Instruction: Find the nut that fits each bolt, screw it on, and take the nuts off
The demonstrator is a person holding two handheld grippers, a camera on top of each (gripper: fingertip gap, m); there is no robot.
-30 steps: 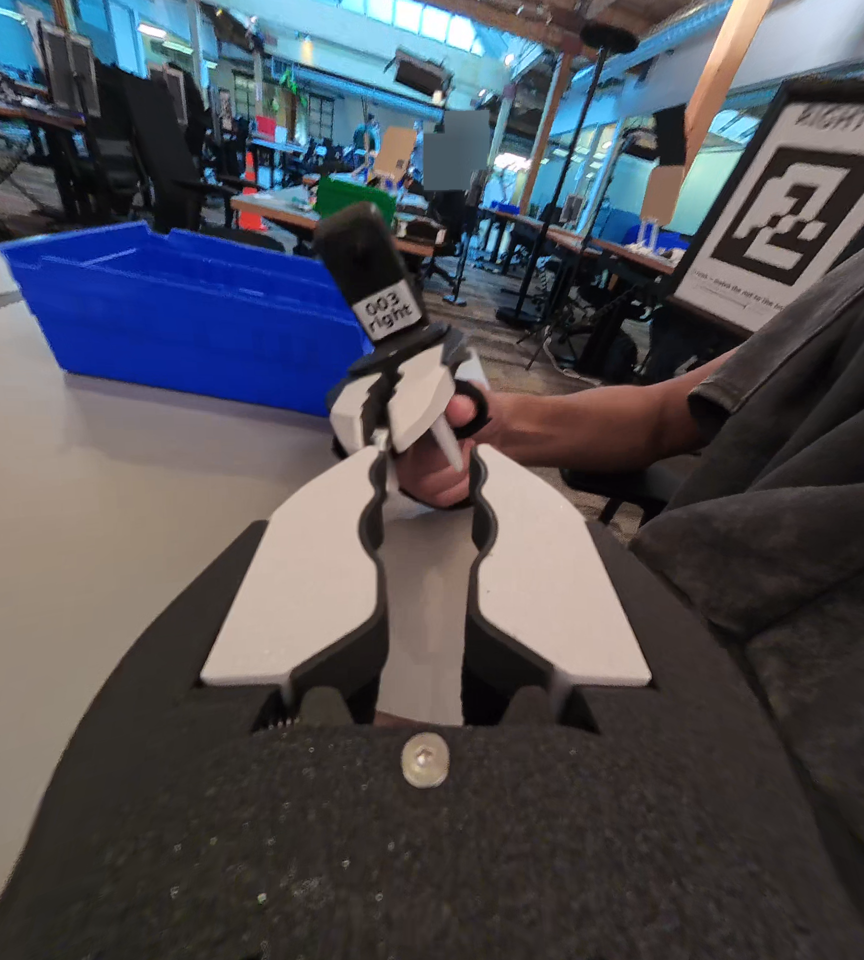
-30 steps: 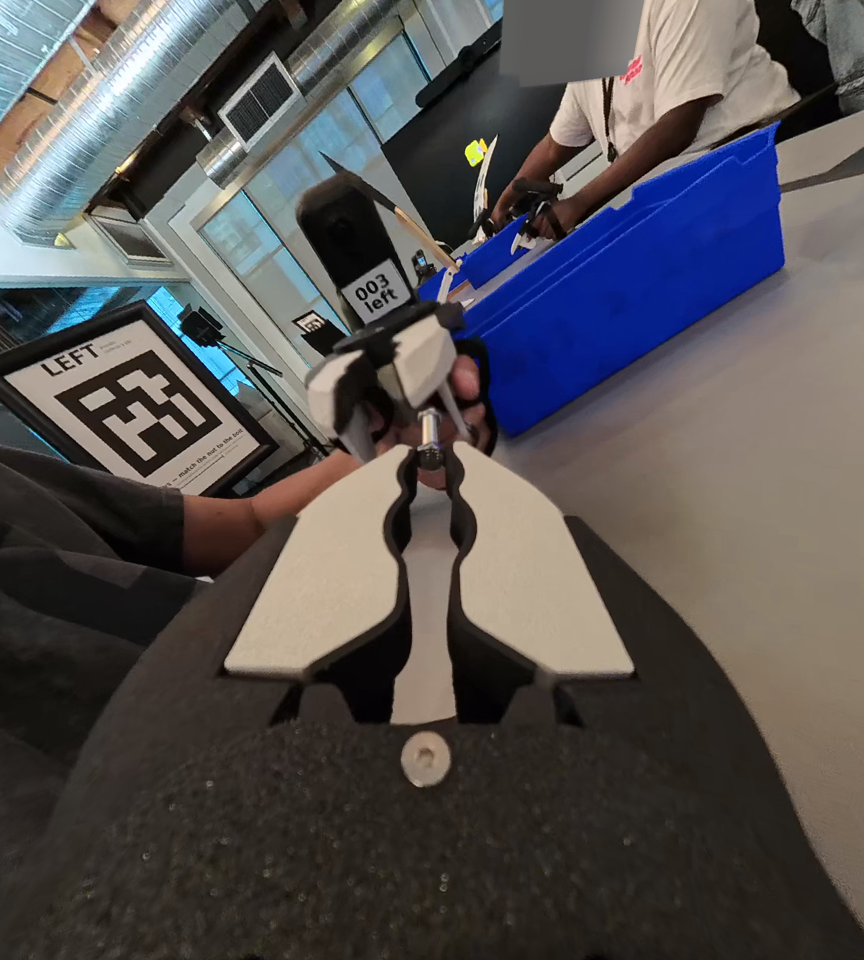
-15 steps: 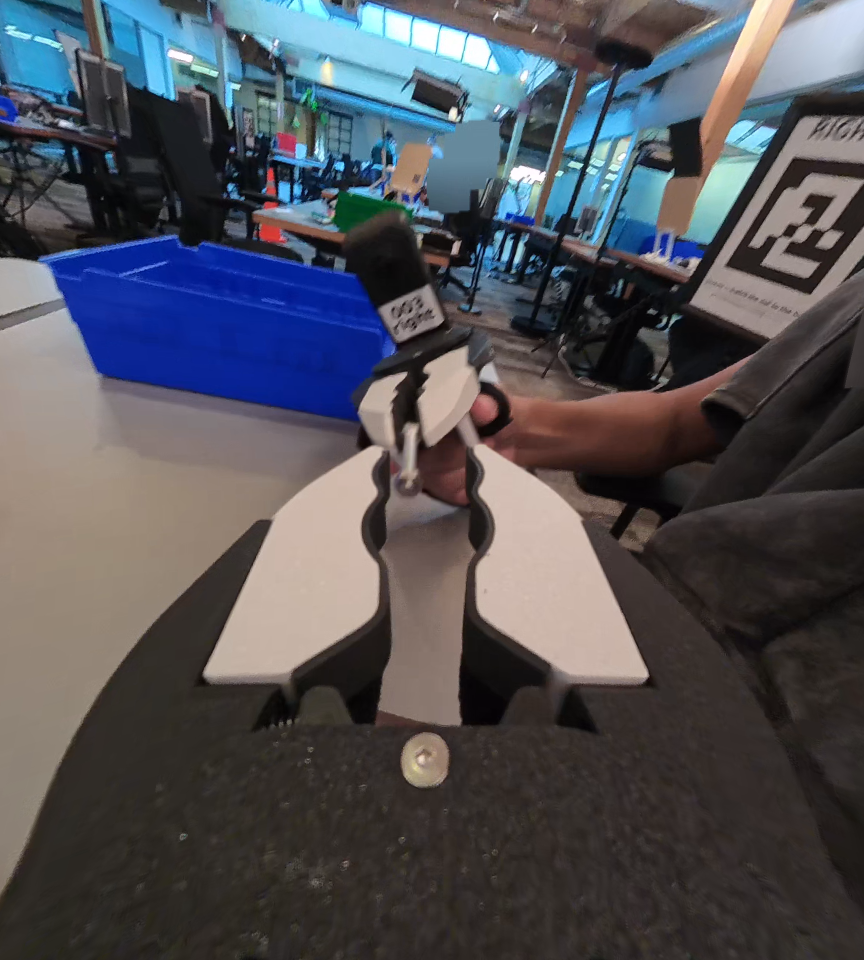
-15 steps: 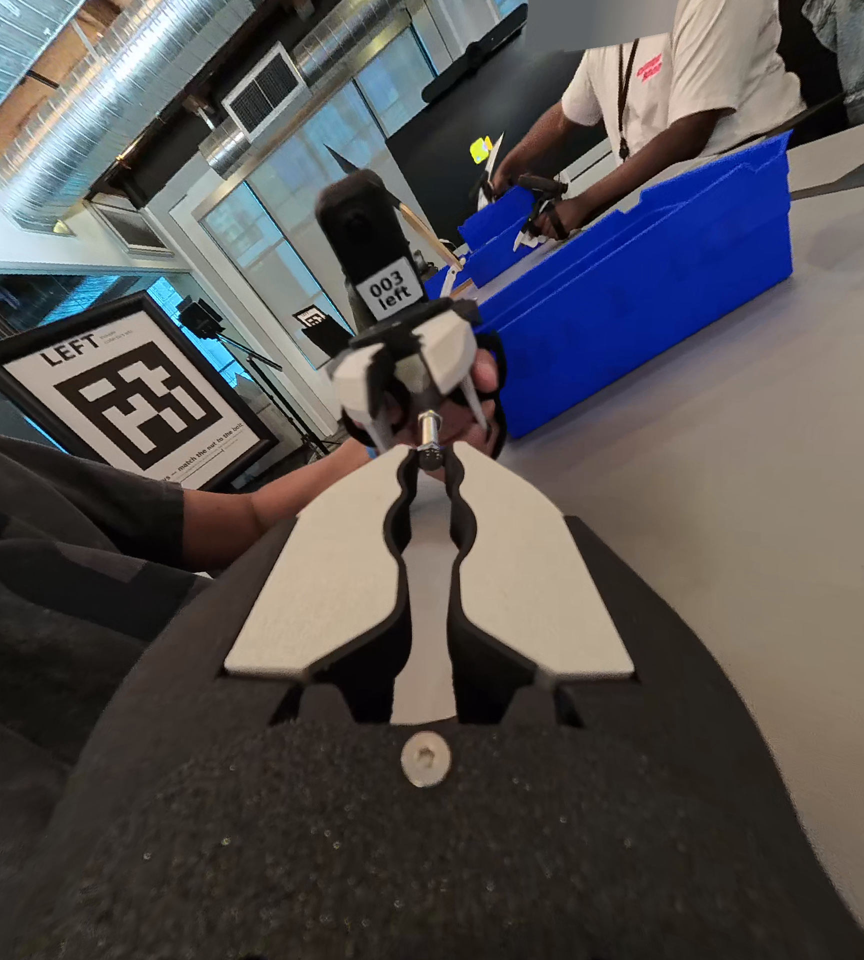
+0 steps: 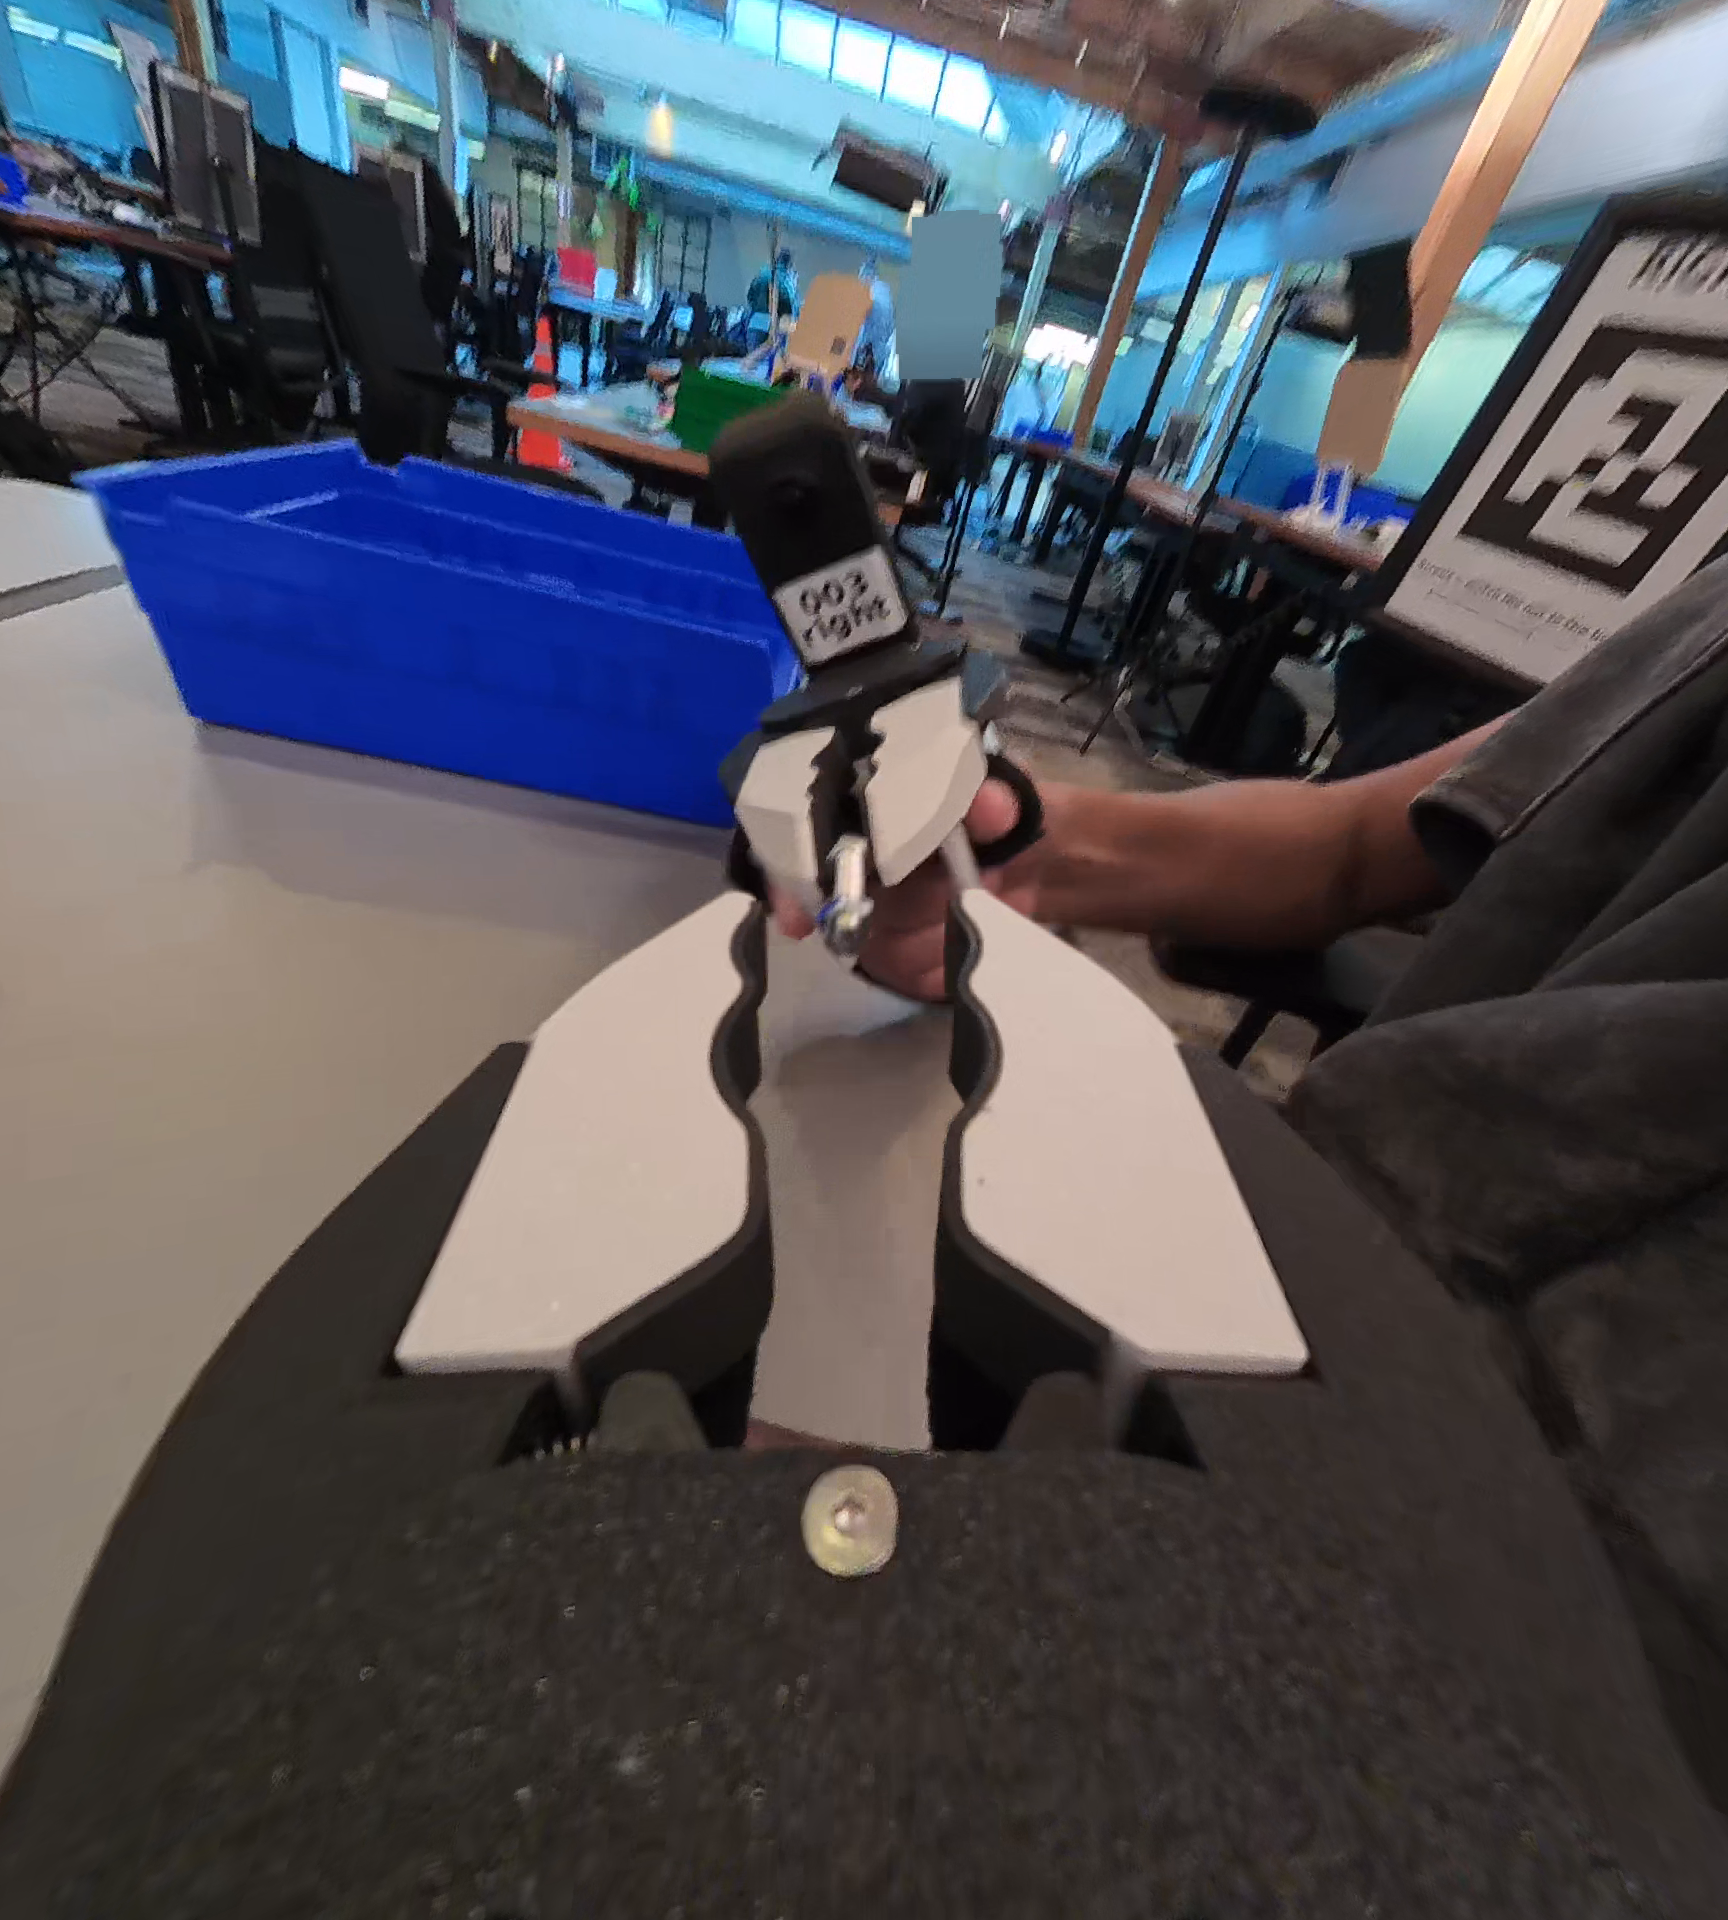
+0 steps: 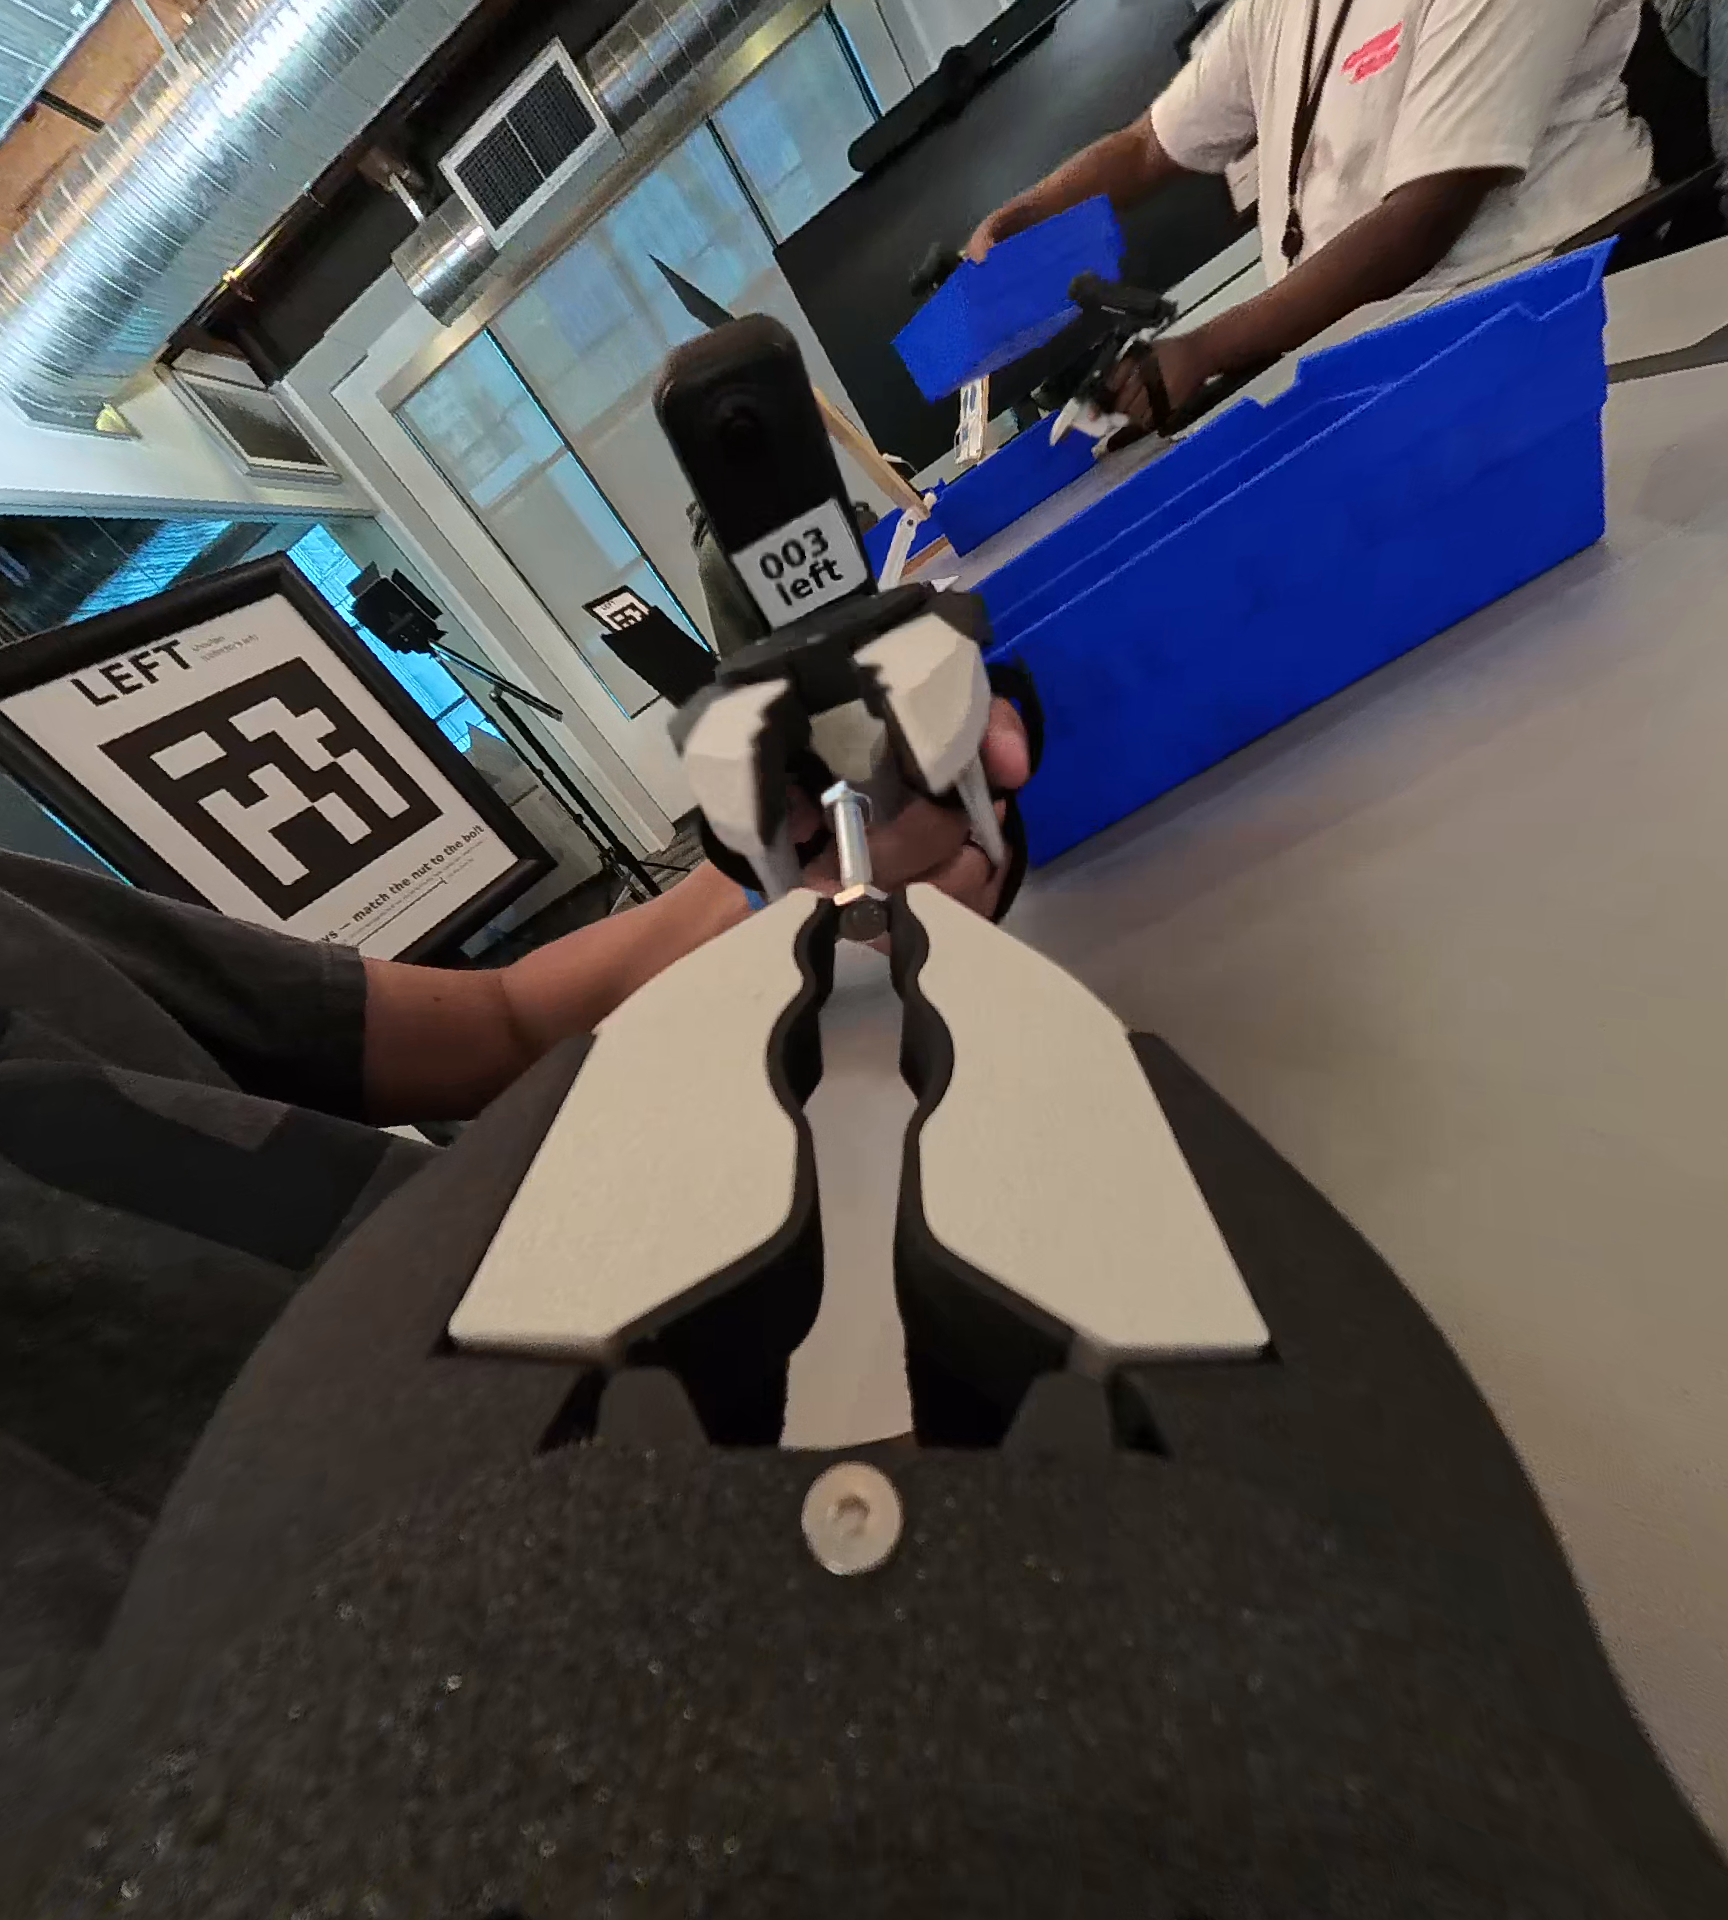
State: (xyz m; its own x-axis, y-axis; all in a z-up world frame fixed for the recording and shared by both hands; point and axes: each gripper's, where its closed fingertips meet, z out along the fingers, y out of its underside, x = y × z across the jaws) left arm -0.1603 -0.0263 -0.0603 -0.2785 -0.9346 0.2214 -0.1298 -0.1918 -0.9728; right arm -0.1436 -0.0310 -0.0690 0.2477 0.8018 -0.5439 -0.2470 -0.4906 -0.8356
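Right wrist view: bolt [image 6: 852,854] pinched by its head at right gripper [image 6: 862,916] tips, jaws nearly together, shank reaching toward left gripper [image 6: 839,769]. Left wrist view: left gripper [image 5: 855,961] jaws spread, holding nothing; nut blurred, hard to make out. Blue bin [image 5: 444,613] on table [image 5: 164,987] behind.

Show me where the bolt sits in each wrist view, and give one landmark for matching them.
Left wrist view: bolt at centre, gripped in the far right tool, just beyond the open left tool.
Right wrist view: centre, pinched at this view's own fingertips, shaft pointing up and away.
Shared landmark: blue bin, upper left in the left view, upper right in the right view.
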